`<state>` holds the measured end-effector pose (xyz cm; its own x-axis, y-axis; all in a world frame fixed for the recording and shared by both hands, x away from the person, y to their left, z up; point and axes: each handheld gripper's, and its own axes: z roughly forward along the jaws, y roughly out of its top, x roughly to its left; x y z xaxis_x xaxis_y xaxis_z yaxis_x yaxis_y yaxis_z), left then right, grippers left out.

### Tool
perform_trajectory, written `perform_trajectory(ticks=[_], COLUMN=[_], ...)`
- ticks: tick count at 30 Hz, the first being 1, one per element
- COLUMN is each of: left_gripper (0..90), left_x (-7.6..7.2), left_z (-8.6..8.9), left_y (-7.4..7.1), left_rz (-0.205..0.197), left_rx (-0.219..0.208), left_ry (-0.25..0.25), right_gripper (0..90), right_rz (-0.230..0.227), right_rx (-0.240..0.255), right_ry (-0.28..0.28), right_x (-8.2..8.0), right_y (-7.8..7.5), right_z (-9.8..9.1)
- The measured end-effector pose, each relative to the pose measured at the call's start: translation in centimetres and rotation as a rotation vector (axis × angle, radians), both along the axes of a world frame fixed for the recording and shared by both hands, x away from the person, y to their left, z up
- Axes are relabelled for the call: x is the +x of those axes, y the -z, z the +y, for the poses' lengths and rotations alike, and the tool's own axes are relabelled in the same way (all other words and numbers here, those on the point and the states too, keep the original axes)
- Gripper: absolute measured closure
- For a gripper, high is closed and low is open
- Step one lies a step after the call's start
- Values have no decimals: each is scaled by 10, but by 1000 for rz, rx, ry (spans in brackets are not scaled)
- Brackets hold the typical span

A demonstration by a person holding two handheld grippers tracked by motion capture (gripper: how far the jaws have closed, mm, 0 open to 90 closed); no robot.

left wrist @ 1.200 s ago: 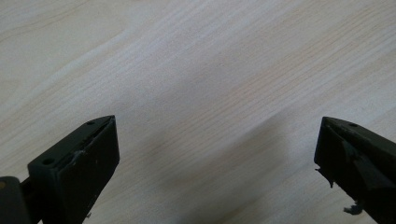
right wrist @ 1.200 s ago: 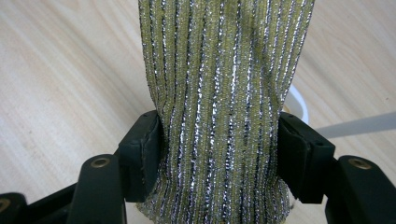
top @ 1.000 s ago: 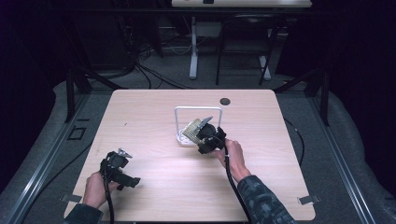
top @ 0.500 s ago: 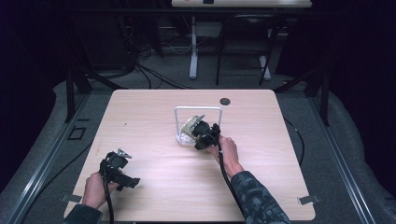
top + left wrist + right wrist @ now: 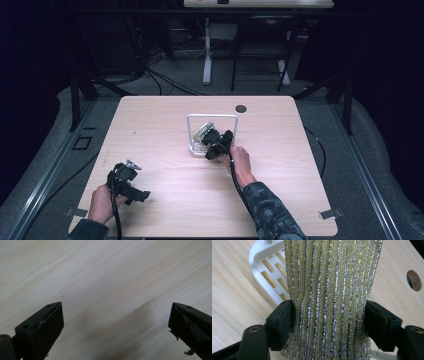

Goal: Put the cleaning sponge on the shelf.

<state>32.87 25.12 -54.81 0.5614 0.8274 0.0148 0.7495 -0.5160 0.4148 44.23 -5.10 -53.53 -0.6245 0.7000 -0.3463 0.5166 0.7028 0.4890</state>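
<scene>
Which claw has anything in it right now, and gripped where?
The right claw, jaws just opening, has the green-and-silver striped scouring pad between them at its two side edges, over the white rack. The left claw is open over bare table.

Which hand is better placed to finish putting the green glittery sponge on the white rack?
The right. Its tool already has the sponge between its jaws, which have just been opening, directly over the white rack. The left tool rests open, near the table's front edge, far from the rack.
</scene>
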Motion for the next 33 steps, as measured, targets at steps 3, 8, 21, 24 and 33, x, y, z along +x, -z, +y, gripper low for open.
perform_trajectory(ticks=[3,8,21,24,33], left_gripper=[0,0,0,0,0], left_x=[0,0,0,0,0], left_z=[2,0,0,0,-1], left_y=[0,1,-1,-1,-1], left_rz=[0,3,-11,-12,-11], left_rx=[0,4,2,2,7], left_ry=[-6,2,-3,-4,-1], right_gripper=[206,145,48,40,32], right_rz=[-3,-1,-1,7,41], right_rx=[3,18,98,120,170], right_ry=[3,-5,-100,-113,-135], right_x=[3,4,-13,-19,-38], right_y=[3,6,-12,-19,-38], right_z=[0,2,5,2,-13])
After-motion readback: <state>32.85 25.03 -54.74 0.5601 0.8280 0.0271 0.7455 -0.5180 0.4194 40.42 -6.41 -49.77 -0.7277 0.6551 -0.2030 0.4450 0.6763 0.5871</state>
